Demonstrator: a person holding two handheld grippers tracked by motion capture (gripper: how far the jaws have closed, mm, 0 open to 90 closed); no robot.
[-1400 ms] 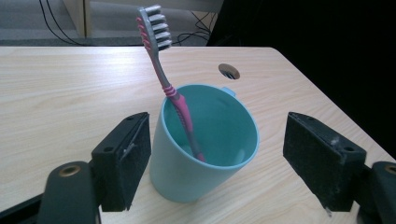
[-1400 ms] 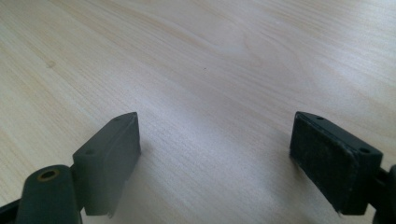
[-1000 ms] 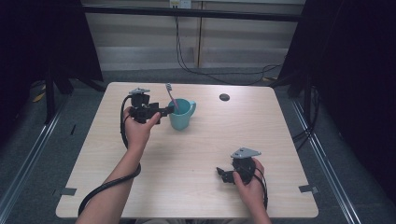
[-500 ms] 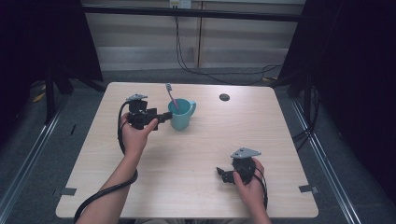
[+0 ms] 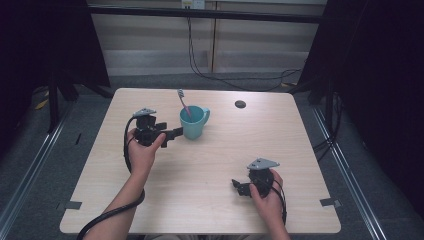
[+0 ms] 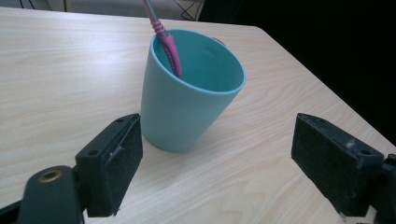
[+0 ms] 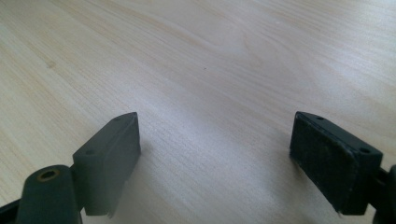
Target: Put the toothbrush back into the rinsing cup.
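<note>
A: High view. Teal cup (image 5: 193,122) upright on the wooden table (image 5: 210,165), toward the far side, left of centre; pink toothbrush (image 5: 183,102) standing in it, leaning toward the left far corner, bristle head uppermost. Handle of the cup on the side turned away from the left gripper (image 5: 175,134).

B: And the grippers there?

A: Left gripper level, just beside the cup's left wall, aimed at it; left hand (image 5: 142,152) wrapped around the body. Right gripper (image 5: 239,186) low over the near right part of the table, well apart from the cup, gripped by the right hand (image 5: 267,197). Small dark disc (image 5: 240,104) near the far edge, right of the cup.

B: Left gripper view?

A: Cup (image 6: 189,93) ahead of the jaws and nearer the left pad (image 6: 119,163), not touched by either; toothbrush (image 6: 166,39) against the inner left wall. Jaws spread wide, just lately widening, nothing grasped between them.

B: Right gripper view?

A: Bare tabletop (image 7: 210,70) beyond the tips. Jaws released, standing wide apart, nothing between the pads (image 7: 327,158).
</note>
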